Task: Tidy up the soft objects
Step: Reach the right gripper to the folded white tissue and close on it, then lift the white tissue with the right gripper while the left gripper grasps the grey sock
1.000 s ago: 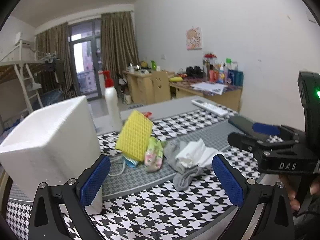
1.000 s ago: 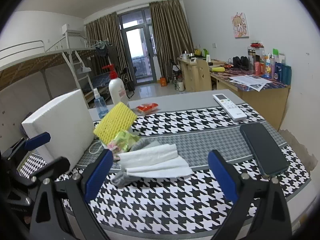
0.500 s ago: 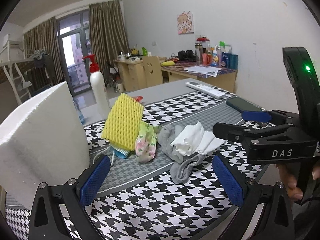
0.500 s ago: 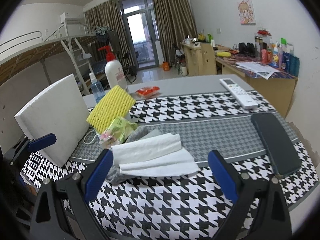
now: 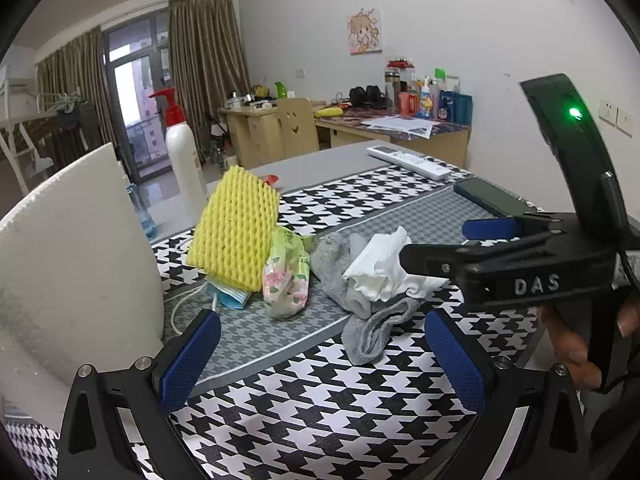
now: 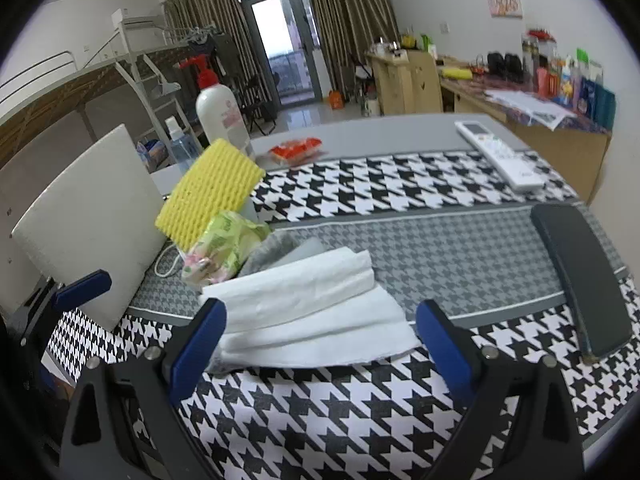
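- Our left gripper [image 5: 320,360] hovers with fingers spread, holding nothing.
- Our right gripper [image 6: 320,344] too, over the white cloth [image 6: 304,320].
- Cloth tops the gray sock [image 5: 368,332] on the tabletop [image 6: 360,420].

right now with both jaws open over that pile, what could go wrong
1. The white tissue lies on the grey sock; the right gripper may pinch both together.
2. The yellow foam net leans tilted on the pile, so tugging nearby could topple it.
3. The phone sits near the table edge beside the right gripper; a sideways sweep might knock it.
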`<state>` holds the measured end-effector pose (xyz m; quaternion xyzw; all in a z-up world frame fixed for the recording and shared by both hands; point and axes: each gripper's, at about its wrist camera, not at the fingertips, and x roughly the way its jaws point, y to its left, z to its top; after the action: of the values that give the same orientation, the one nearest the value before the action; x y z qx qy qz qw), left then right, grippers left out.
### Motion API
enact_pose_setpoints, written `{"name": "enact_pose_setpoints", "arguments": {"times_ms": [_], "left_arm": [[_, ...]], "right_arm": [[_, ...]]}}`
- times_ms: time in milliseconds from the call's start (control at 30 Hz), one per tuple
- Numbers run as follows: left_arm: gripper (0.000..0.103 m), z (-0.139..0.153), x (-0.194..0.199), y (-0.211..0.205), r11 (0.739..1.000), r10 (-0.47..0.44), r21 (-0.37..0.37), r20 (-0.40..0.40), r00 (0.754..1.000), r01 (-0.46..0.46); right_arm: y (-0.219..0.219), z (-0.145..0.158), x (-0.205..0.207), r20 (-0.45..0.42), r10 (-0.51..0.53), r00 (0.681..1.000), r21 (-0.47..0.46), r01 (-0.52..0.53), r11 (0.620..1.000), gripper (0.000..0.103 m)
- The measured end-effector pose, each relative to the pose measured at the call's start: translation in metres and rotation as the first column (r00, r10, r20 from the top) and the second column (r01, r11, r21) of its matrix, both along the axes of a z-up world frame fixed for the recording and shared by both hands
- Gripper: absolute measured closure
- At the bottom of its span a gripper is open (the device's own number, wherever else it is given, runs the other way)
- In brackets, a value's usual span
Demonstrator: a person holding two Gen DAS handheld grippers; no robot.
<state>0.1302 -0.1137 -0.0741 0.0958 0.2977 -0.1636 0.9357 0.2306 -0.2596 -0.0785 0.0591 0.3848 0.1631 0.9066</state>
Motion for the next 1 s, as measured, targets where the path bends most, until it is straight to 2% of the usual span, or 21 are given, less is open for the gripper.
{"name": "enact_pose_setpoints", "arguments": {"times_ms": [200, 467, 633, 800, 867, 1000], "left_arm": [[0.001, -0.006, 0.004, -0.004, 1.000, -0.017, 0.016, -0.014, 1.000, 0.018], [0.001, -0.012, 0.016, -0.003, 1.000, -0.010, 0.009, -0.046, 0.999, 0.010], [0.001, -0.016, 0.019, -0.003, 1.000, -0.003, 0.011, -0.056, 0.998, 0.003], [0.001, -0.017, 0.019, -0.006, 1.000, -0.004, 0.019, -0.058, 0.998, 0.005], [0.001, -0.017, 0.019, -0.007, 1.000, -0.003, 0.024, -0.055, 0.998, 0.005], [0.001, -0.017, 0.018, -0.010, 1.000, 0.003, 0.027, -0.054, 0.999, -0.002]], "right_arm": [[0.001, -0.009, 0.012, -0.060, 0.001, 0.998, -0.002, -0.002, 1.000, 0.007], [0.006, -0.018, 0.020, -0.103, 0.022, 0.994, -0.013, -0.023, 1.000, 0.023], [0.007, -0.020, 0.021, -0.113, 0.030, 0.993, -0.036, -0.034, 0.999, 0.046], [0.007, -0.022, 0.019, -0.103, 0.015, 0.995, -0.084, -0.024, 0.996, 0.084], [0.007, -0.022, 0.019, -0.103, 0.016, 0.995, -0.095, -0.026, 0.995, 0.094], [0.006, -0.021, 0.018, -0.103, 0.025, 0.994, -0.086, -0.034, 0.996, 0.098]]}}
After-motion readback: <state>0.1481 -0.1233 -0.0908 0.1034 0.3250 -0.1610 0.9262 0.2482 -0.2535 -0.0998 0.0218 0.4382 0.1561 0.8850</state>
